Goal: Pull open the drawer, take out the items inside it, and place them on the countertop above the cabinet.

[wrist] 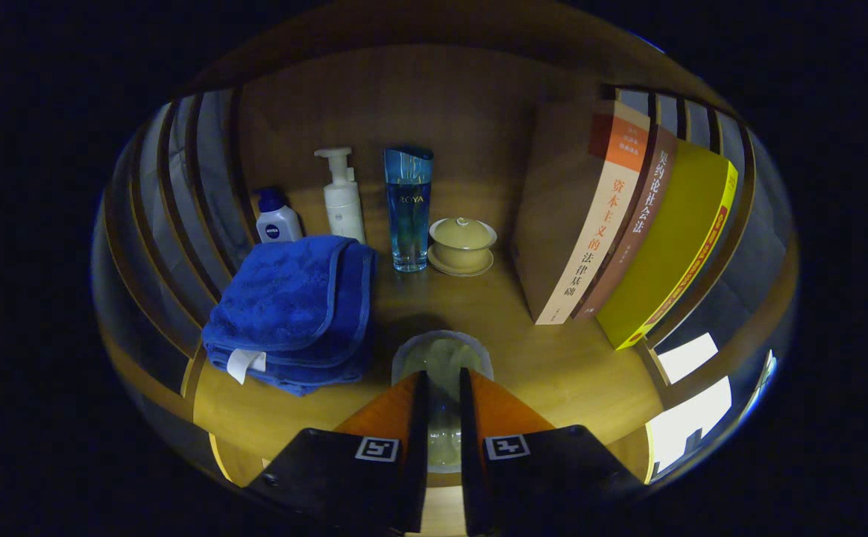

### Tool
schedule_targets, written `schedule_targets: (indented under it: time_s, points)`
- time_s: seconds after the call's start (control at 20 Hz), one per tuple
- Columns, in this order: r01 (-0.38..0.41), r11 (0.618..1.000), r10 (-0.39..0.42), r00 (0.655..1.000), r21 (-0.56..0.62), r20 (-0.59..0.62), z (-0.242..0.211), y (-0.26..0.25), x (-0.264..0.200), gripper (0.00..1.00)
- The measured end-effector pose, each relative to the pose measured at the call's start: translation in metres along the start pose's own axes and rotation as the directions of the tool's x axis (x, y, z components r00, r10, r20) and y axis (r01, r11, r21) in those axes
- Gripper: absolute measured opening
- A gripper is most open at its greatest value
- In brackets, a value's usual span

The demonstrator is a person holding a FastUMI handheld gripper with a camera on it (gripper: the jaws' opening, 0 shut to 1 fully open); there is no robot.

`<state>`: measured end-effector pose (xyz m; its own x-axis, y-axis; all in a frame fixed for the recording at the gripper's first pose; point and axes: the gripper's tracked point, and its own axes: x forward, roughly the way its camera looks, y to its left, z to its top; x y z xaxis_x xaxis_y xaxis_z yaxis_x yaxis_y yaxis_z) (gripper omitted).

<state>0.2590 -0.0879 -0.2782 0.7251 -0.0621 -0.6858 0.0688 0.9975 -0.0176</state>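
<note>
Beyond my fingers, right, books (613, 224) lean on the countertop (553, 373); left, a folded blue towel (292, 306); farther ahead bottles and a lidded cup (462, 242). My gripper (443, 395) is clenched on a clear glass cup (441, 365), held by the rim. I judge it light, rigid, slippery, breakable; grip gently.

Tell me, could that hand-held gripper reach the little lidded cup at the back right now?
Probably not yet: the hand-held gripper is shut on a clear glass. Otherwise the wooden surface ahead to the lidded cup looks bare, with the blue bottle beside it.
</note>
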Motion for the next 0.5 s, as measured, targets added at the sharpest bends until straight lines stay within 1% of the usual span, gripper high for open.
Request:
schedule_targets:
  time_s: [0.1, 0.2, 0.3, 0.4, 0.5]
  points:
    - [0.026, 1.000, -0.026, 1.000, -0.002, 0.001, 0.001, -0.007, 0.001, 0.32]
    - [0.025, 1.000, -0.026, 0.999, 0.006, 0.022, 0.005, -0.005, -0.002, 0.34]
    - [0.027, 1.000, -0.028, 0.998, 0.011, 0.052, 0.010, -0.005, -0.006, 0.46]
    - [0.005, 1.000, -0.007, 0.996, 0.030, 0.089, 0.016, 0.001, -0.018, 0.63]
    - [-0.002, 1.000, -0.002, 0.990, 0.024, 0.144, 0.021, 0.002, -0.033, 0.80]
